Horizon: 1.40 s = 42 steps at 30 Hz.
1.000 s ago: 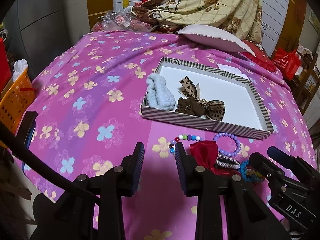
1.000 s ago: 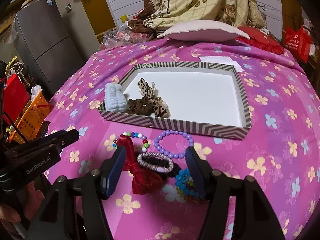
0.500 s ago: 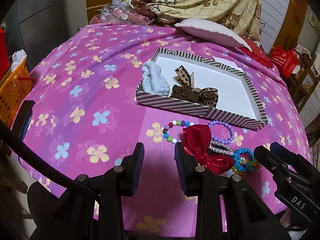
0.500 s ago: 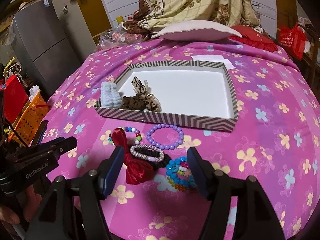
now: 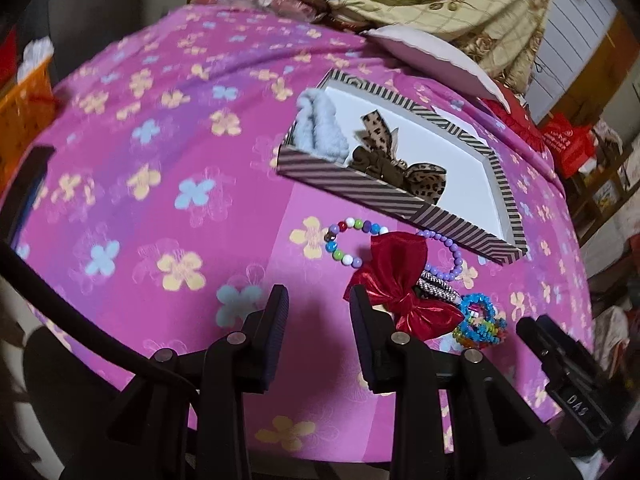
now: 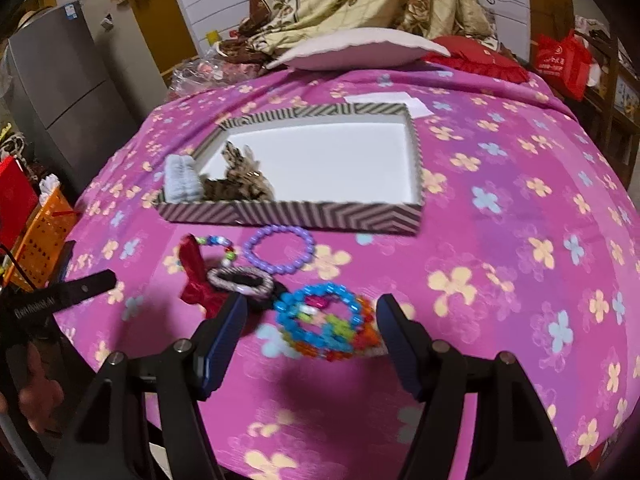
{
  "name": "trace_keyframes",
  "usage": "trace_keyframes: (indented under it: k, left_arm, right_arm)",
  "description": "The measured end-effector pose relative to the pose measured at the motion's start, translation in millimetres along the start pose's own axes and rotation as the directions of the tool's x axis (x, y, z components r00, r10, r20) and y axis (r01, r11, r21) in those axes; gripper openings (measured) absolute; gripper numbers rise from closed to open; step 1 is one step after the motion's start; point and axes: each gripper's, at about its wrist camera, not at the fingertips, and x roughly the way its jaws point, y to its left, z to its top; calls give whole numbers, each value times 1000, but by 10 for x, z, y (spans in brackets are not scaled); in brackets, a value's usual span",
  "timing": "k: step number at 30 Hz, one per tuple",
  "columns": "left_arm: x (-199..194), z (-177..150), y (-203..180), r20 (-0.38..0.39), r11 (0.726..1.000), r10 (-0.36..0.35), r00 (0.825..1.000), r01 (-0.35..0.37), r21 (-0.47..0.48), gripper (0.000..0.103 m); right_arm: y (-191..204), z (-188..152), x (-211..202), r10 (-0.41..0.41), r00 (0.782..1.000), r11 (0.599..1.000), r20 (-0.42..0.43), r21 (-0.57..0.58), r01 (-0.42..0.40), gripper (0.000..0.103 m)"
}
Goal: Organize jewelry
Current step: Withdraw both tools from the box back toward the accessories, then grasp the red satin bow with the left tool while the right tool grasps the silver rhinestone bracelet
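While the striped tray already held a fuzzy blue scrunchie and leopard bow, five pieces lay unsorted before it. Right gripper was spread wide around the bright bead bracelet, holding nothing; left gripper gaped empty too.

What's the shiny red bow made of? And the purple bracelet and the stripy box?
Red bow: probably satin-like fabric, glossy, with creased highlights. Purple bracelet: round beads, likely plastic, smooth and slightly shiny. Striped box: looks like printed cardboard, matte, with thin flat walls and a white inside.
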Motion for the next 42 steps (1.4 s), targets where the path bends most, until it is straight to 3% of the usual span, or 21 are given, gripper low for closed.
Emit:
trace_keyframes:
  k: [7,16,20,22,27,30,37,42]
  left_arm:
    - [144,-33,-8,-47,998,-57,997,55,-37,49]
    - [365,-81,-174,-116,994,-99,988,94,-49,50]
    - [421,-17,-226,-115,988,-134,984,124,-96,52]
    - [450,27,-229,-102,981,-157,982,143,-135,59]
    - [578,112,-217,-109,964,-179,978,152,-217,60]
    - [626,138,-170,-116,957,-182,976,149,-249,60]
    - [643,174,-25,-118,947,-182,976,141,-290,60]
    - [621,172,89,-124,940,-180,976,133,-315,60]
  right_arm:
    - [-207,-82,87,-14,999,1000,-31,24,14,71]
    - [-104,-66,154,36,999,999,-41,-11,-37,70]
    - [-68,-62,169,48,998,999,-47,-14,-49,70]
    - [-44,-44,154,57,998,998,-36,-21,-58,70]
    - [165,22,166,100,995,987,-28,-126,-103,70]
    - [351,51,244,121,991,968,-52,-214,-130,59]
    - [644,143,458,152,982,914,-110,-362,-182,48]
    - [702,179,675,161,970,886,-181,-406,-223,36]
